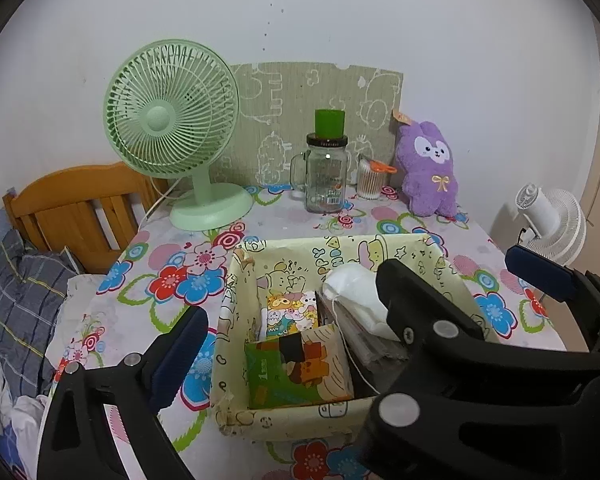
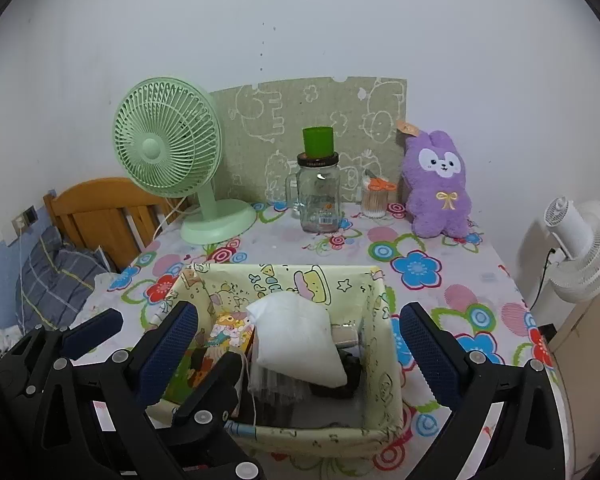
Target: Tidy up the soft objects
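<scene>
A yellow cartoon-print fabric basket [image 1: 300, 248] [image 2: 284, 280] stands at the front of the floral table. In it lie a white soft pouch [image 1: 352, 292] [image 2: 296, 336], printed tissue packs [image 1: 296, 368] [image 2: 228, 328] and a dark item under the pouch. A purple plush bunny [image 1: 428, 168] [image 2: 438, 188] sits upright at the back right. My left gripper [image 1: 300, 320] hangs open over the basket's left half, holding nothing. My right gripper [image 2: 298, 312] is open over the pouch, pads clear of it. The two grippers' fingers interleave; the right one's black finger [image 1: 404, 300] hides my left gripper's right finger.
A green desk fan [image 1: 172, 120] stands at the back left. A glass mug jar [image 1: 326, 176] with a green cup on top and a cotton-swab tub [image 1: 370, 180] stand in front of a printed board. A wooden headboard [image 1: 80, 200] and bedding lie left. A white fan [image 2: 580, 240] stands off the right edge.
</scene>
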